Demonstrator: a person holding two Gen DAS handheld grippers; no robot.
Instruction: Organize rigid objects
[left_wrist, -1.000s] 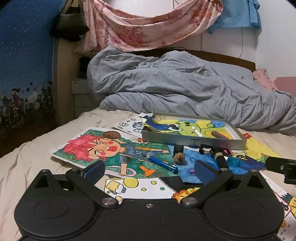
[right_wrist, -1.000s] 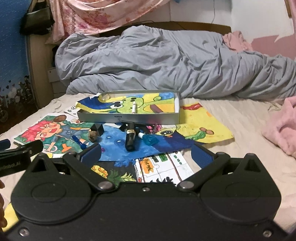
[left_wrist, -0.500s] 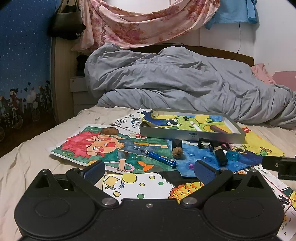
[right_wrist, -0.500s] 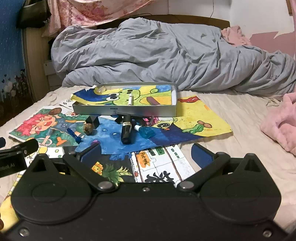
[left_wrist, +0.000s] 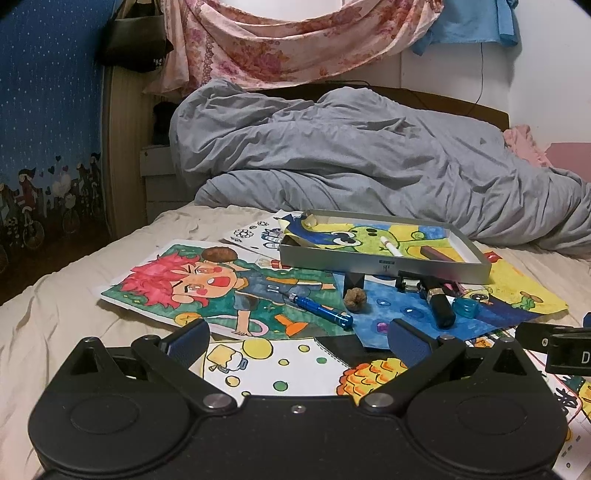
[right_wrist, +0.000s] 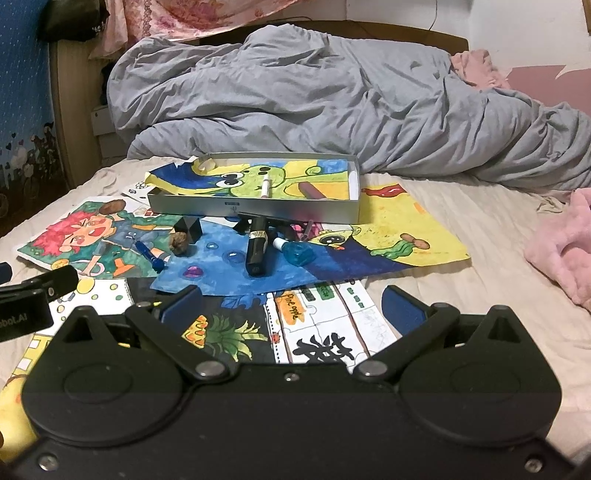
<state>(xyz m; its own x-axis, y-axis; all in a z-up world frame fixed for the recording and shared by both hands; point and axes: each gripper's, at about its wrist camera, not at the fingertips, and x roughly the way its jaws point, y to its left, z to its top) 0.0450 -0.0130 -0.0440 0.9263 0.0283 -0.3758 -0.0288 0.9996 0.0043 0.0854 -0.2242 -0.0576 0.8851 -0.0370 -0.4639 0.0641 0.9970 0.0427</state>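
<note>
Left gripper (left_wrist: 297, 338) agape above drawings (left_wrist: 207, 284); blue pen (left_wrist: 320, 311), walnut (left_wrist: 355, 297) before silver tray (left_wrist: 384, 263)

A marker (right_wrist: 265, 187) lies in the tray (right_wrist: 258, 210); a walnut (right_wrist: 178, 243) sits before it, left of a tube (right_wrist: 256, 249).

The shallow grey metal tray (right_wrist: 255, 210) hides the top ends of the black cylindrical tube (right_wrist: 256, 247) and the dark clips beside it. Small print on the tray's front label is too tiny to read. The crumpled grey duvet (left_wrist: 369, 162) runs off the right edge. The pink fleecy cloth (right_wrist: 561, 247) is cut off there too. White lettering on the black clamp (left_wrist: 565, 350) is cropped.
</note>
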